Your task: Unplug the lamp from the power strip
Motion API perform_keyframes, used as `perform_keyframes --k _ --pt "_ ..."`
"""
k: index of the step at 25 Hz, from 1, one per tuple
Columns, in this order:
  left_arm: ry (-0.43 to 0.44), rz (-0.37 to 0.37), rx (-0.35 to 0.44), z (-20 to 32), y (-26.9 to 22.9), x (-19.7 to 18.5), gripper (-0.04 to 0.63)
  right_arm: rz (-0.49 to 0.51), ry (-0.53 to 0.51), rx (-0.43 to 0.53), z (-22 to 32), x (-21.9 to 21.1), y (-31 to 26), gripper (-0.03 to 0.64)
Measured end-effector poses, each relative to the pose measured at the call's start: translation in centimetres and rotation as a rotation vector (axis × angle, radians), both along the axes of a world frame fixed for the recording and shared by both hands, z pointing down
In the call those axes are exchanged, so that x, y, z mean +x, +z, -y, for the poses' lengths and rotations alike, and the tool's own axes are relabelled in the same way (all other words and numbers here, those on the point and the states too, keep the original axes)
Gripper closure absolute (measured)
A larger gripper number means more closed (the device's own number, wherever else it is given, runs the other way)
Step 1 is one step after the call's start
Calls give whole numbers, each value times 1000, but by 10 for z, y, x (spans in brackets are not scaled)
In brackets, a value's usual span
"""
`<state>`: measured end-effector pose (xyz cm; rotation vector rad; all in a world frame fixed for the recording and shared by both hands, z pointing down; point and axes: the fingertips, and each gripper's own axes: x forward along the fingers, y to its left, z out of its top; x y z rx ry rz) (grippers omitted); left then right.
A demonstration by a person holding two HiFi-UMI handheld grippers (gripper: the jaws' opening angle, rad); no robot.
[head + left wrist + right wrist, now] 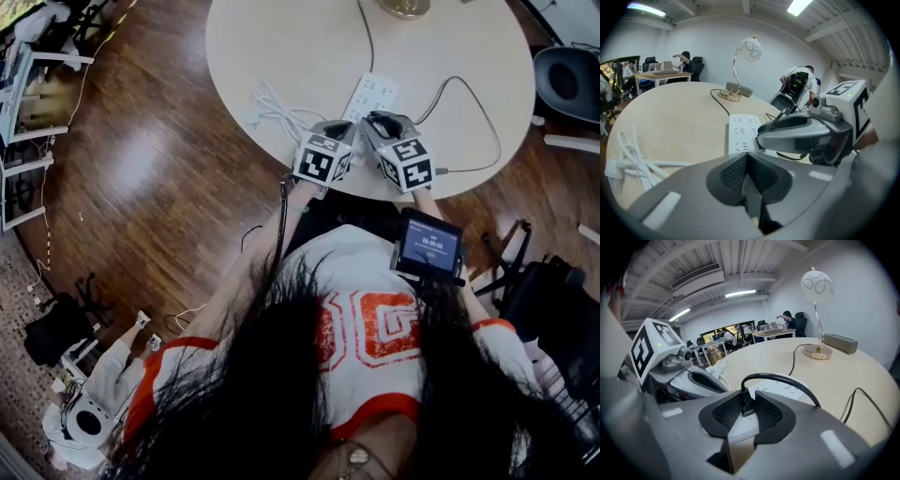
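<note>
A white power strip lies on the round table. The lamp, with a white globe shade and brass base, stands at the far side. Its black cord curves down to a black plug seated in the strip's near end. My right gripper is shut on that plug, one pad on each side. My left gripper is shut with nothing between its pads, just left of the right one, at the strip's near end.
A bundle of white cable lies left of the strip. A thin black cable loops over the table's right part. A grey box sits by the lamp base. The table edge is close under both grippers; chairs stand around.
</note>
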<state>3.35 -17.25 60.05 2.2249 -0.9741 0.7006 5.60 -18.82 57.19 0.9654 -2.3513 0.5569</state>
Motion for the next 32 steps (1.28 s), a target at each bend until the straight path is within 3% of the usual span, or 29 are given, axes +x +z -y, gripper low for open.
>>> perform_keyframes --k 5,11,15,20,23,26,27,32 --pt "17 28 -1 2 -2 6 595 -163 -85 144 -4 -3 -5 535" --pt "34 62 -11 7 -1 6 594 -223 -145 202 -3 -4 -5 535" --pt "43 40 3 4 -2 11 595 -161 -67 106 -1 3 3 535" --pt "-9 -27 -22 4 0 8 595 -25 28 108 -1 11 -2 541" --pt "-17 -53 -13 5 -1 8 595 10 26 145 -1 10 -11 545" --pt "-14 -52 -19 5 0 11 595 207 35 198 2 -1 -55 545" --pt "-9 -42 -13 5 2 12 595 231 34 206 6 -7 -65 543" --pt "-9 -52 -31 7 4 11 595 94 37 162 16 1 -45 540"
